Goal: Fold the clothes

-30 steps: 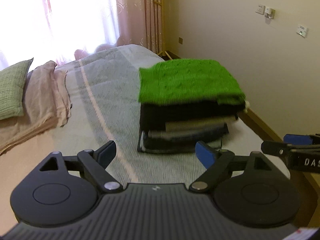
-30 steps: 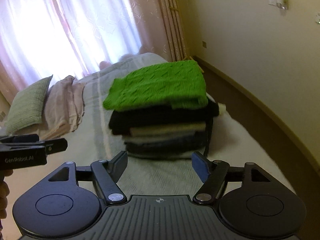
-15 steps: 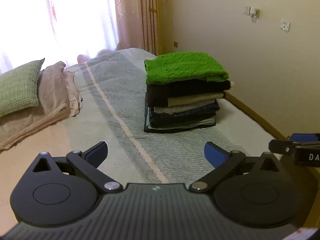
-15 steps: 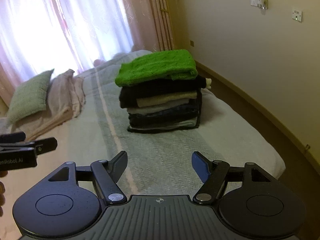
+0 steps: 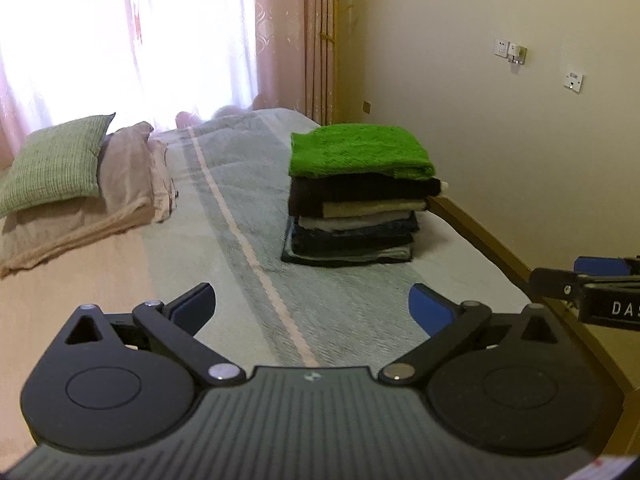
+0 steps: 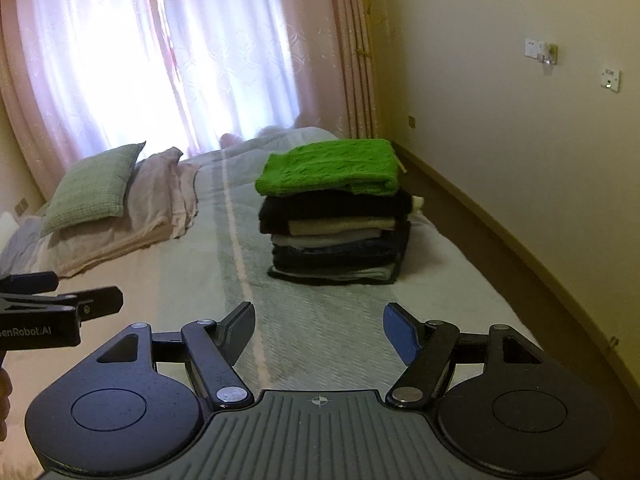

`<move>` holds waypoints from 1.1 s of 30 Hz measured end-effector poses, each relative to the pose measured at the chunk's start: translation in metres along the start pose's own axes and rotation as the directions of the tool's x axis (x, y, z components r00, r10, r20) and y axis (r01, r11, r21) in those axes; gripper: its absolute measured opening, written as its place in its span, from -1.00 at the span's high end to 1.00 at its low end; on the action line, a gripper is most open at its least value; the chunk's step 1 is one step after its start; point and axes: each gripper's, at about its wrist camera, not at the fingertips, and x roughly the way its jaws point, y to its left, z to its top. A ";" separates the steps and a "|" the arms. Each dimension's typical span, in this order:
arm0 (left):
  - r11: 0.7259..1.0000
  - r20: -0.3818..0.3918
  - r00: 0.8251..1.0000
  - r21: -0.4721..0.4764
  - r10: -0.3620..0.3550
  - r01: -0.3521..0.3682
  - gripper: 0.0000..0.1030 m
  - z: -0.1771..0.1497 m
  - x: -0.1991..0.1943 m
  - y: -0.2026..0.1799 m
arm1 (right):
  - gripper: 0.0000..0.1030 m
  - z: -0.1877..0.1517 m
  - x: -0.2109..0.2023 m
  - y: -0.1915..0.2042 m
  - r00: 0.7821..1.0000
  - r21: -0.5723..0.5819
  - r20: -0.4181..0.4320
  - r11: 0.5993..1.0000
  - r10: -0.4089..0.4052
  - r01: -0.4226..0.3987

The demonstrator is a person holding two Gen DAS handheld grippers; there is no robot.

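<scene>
A stack of folded clothes (image 5: 352,220) (image 6: 340,236) stands on the bed, topped by a bright green knit sweater (image 5: 360,150) (image 6: 332,166), with black, cream, white and dark blue layers under it. My left gripper (image 5: 312,306) hangs well short of the stack, open wide with only bedspread between its blue pads. My right gripper (image 6: 318,330) is likewise back from the stack and open, nothing between its fingers. Each gripper shows at the edge of the other's view.
The bed (image 5: 248,216) has a pale green striped spread. A green pillow (image 5: 56,164) (image 6: 94,188) lies on folded pink bedding (image 5: 120,184) at the left. A wall with sockets (image 6: 540,50) runs along the right, past the wooden bed edge (image 5: 480,228). Curtains (image 6: 200,48) hang behind.
Both grippers have drawn back and up from the stack, which now looks smaller and farther. The left gripper's jaws spread wider; the right's stayed the same.
</scene>
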 end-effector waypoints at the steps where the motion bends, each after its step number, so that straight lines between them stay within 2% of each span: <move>1: 1.000 -0.002 1.000 -0.006 -0.001 0.001 -0.97 -0.004 -0.003 -0.006 | -0.32 -0.003 -0.004 -0.005 1.000 -0.002 -0.001 1.000 0.004 -0.004; 10: 1.000 -0.025 1.000 -0.024 0.016 -0.017 -0.97 -0.029 -0.025 -0.043 | -0.33 -0.024 -0.027 -0.024 0.998 -0.012 -0.022 0.999 0.052 -0.052; 20: 0.998 -0.023 0.998 -0.036 0.052 -0.053 -0.97 -0.044 -0.045 -0.046 | -0.33 -0.035 -0.041 -0.018 0.995 -0.037 -0.025 0.994 0.098 -0.099; 33: 0.998 -0.043 0.998 -0.038 0.045 -0.046 -0.97 -0.053 -0.053 -0.052 | -0.33 -0.043 -0.044 -0.019 0.992 -0.057 -0.044 0.991 0.117 -0.119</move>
